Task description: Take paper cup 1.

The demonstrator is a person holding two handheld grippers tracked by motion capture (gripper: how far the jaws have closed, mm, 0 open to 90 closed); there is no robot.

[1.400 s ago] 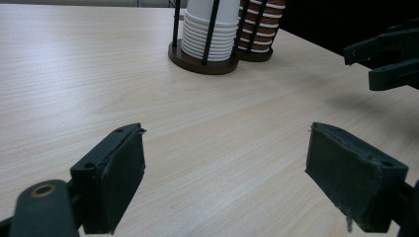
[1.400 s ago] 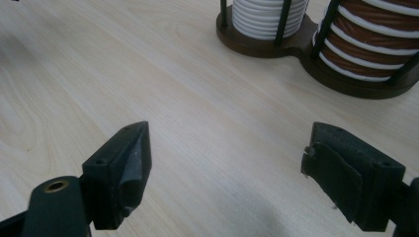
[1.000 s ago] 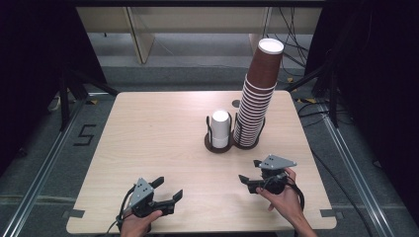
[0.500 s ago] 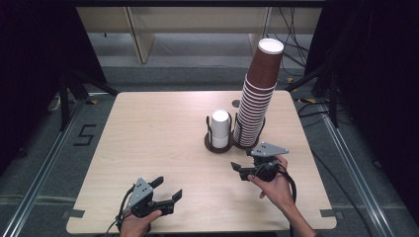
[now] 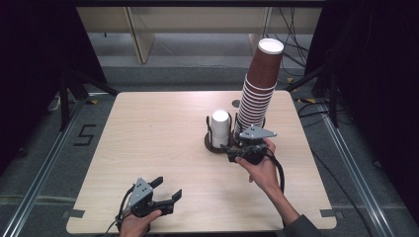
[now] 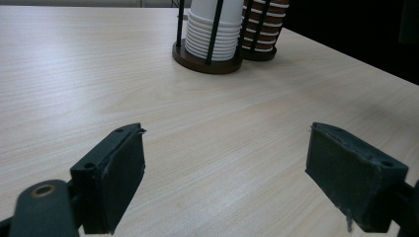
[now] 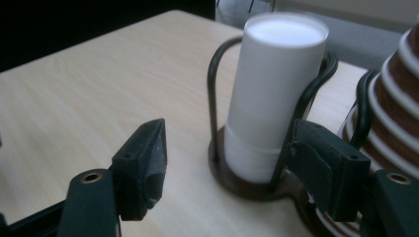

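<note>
1. The white cup stack (image 5: 221, 127) is seen in a wire holder (image 5: 212, 143) near the middle of the table (image 5: 148, 133), slightly toward its right side.
2. The right gripper (image 5: 233, 149) is held just beside the holder, jaws spread apart, nothing between them; its right jaw is seen in front of a holder wire in the right gripper view (image 7: 222, 163).
3. The white stack's lower edge is partly hidden by the wires and base.
4. A tall brown cup stack (image 5: 258, 89) is placed touching the holder's right side; its cups cannot be counted exactly.
5. The left gripper (image 5: 165, 190) is held well apart, near the table's front edge, jaws wide open and empty.
6. Two cup stacks and two grippers are counted.
</note>
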